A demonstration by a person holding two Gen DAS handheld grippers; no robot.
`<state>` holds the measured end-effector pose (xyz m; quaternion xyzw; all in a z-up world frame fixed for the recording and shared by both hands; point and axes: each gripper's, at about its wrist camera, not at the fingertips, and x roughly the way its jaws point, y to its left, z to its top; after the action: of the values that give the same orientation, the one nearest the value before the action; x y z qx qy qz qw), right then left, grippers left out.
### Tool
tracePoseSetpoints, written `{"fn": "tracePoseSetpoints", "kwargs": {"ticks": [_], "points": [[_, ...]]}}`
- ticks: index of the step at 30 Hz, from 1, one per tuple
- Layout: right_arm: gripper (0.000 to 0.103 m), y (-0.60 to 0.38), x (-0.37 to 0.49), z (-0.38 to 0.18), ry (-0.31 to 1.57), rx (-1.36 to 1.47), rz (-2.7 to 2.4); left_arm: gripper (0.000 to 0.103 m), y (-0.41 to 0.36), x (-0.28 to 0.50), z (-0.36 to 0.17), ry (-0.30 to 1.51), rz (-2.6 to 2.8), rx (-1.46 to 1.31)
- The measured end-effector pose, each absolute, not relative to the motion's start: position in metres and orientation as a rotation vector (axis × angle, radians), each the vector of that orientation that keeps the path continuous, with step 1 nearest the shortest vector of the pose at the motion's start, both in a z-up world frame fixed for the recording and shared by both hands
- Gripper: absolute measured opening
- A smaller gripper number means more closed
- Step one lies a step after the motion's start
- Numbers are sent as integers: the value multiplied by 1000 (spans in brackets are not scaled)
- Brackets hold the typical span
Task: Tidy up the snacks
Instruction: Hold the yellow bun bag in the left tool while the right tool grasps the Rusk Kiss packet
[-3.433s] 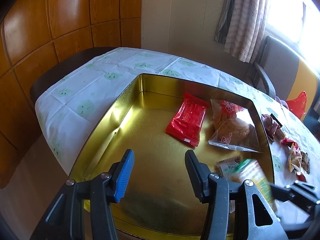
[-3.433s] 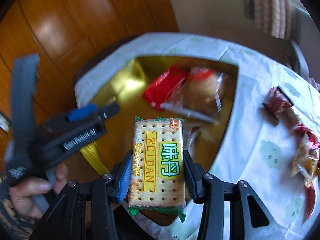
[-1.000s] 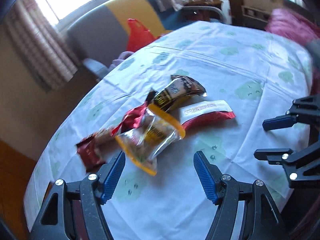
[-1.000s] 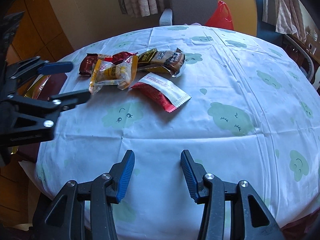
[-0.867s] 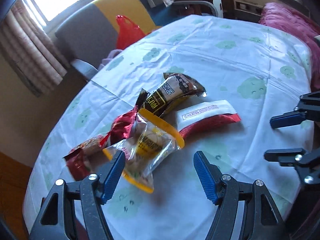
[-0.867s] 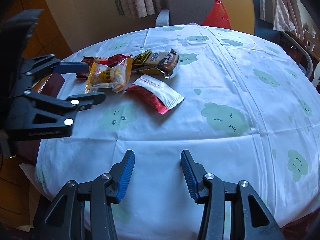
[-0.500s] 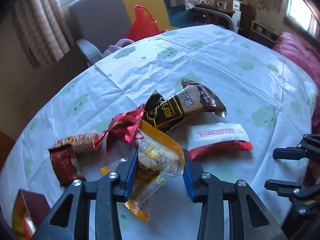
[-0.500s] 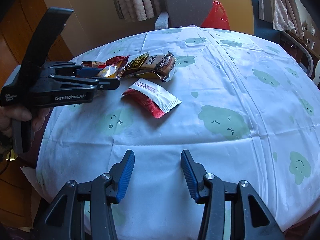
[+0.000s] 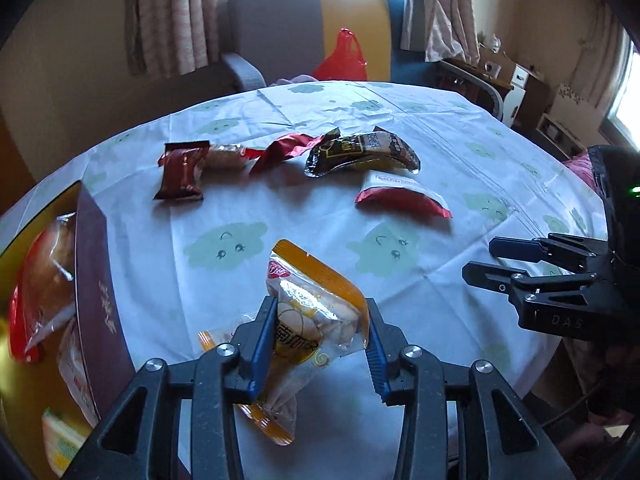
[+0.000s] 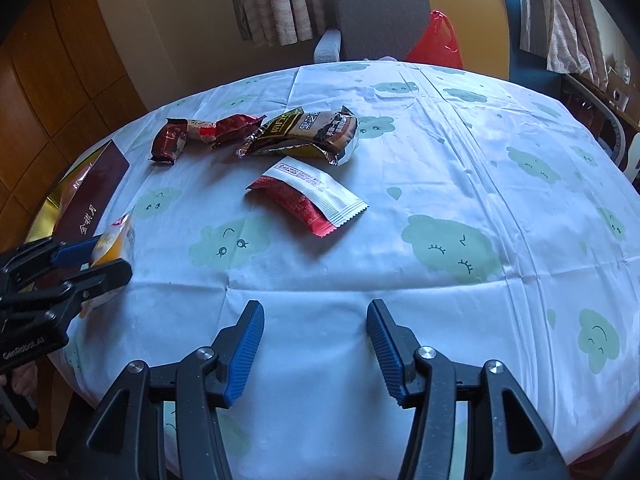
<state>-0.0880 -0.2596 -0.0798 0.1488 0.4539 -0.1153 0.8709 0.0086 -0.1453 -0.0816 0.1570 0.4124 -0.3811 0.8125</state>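
The round surface [image 10: 460, 152] under its white cloth with green smiling clouds filled the middle of both views, and beyond it, at the top of the frame, a grey-and-yellow armchair [image 10: 384, 12] stood with a red plastic bag [image 10: 438, 40] on its seat. At the left edge of the left-wrist view sat the gold tin [image 9: 86, 280] with its dark maroon outer wall, and there were snack packets already lying inside it! In the lower centre of that view the left tool [image 9: 318, 344] was clamped on the yellow-edged clear pastry packet [image 9: 312, 312], blue pads pressing both sides, the packet lifted clear of the cloth; in the right-wrist view the same packet [image 10: 114, 240] peeked out at the left edge, just beside the tin's corner. The right tool [image 10: 316, 344] hung over bare cloth at the bottom of its own view, fingers spread wide with nothing between them. Up in the upper middle, the dark brown-and-gold packet [image 10: 304, 132] lay touching the twisted red wrapper [image 10: 234, 128], with the dark red packet [image 10: 170, 142] at the left end of that row. Just below them, apart from the row, the red-and-white packet [image 10: 310, 194] lay flat on the cloth.
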Motion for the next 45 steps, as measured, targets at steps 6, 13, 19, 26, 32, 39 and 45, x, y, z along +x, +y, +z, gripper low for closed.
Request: {"fn": "tracePoseSetpoints", "kwargs": {"ticks": [6, 13, 19, 26, 32, 39, 45], "points": [[57, -258, -88, -79, 972, 304, -250, 43, -155, 18, -93, 877, -788, 302], [56, -256, -87, -77, 1008, 288, -247, 43, -156, 7, -104, 784, -755, 347], [56, -259, -84, -71, 1018, 318, -215, 43, -157, 2, -108, 735, -746, 374], [55, -262, -70, -51, 987, 321, -131, 44, -155, 0, -111, 707, -752, 355], [55, -269, -49, -34, 976, 278, -105, 45, -152, 1, -113, 703, -760, 324], [51, -272, -5, -36, 1031, 134, -60, 45, -151, 2, -113, 700, -768, 312], [51, -268, 32, -51, 1118, -20, -3, 45, -150, 2, -114, 697, -768, 312]]}}
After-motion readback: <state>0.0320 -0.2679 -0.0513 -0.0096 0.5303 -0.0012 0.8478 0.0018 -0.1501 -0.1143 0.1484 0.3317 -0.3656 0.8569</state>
